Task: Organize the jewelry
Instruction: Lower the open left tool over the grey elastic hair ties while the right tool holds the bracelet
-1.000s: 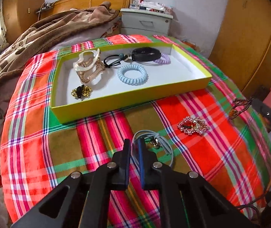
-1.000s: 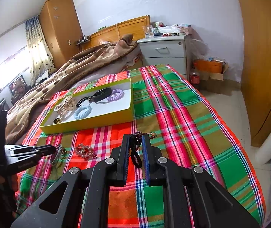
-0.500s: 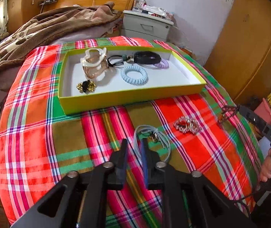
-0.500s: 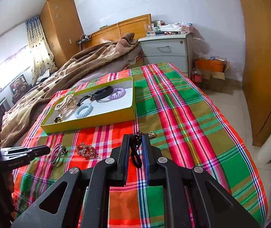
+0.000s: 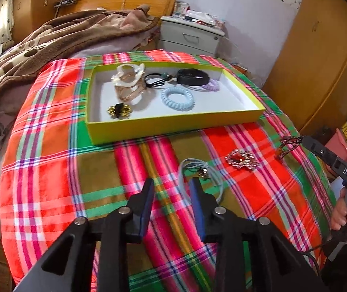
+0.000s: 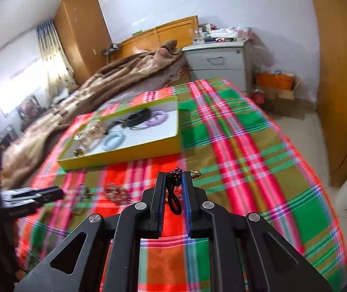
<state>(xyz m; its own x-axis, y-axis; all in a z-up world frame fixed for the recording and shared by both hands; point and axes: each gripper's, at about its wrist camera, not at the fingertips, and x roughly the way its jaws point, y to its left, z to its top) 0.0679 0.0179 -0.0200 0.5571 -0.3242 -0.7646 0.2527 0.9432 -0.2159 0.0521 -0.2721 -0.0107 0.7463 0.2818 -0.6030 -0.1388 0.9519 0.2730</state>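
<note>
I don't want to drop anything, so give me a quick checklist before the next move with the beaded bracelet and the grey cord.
1. Right gripper shut on the beaded bracelet: ok.
2. Bracelet lifted off the cloth: cannot tell.
3. Free room in the box at its right end: ok.
4. Left gripper open: ok.
5. Grey cord between the left fingers: not ok, only its left edge lies in the gap.
6. Brooch apart from the cord: ok.

On the bedspread (image 5: 51, 160), a brooch (image 5: 241, 159) lies before the tray (image 5: 173, 127) (hair ties (image 5: 178, 98) inside).
</note>
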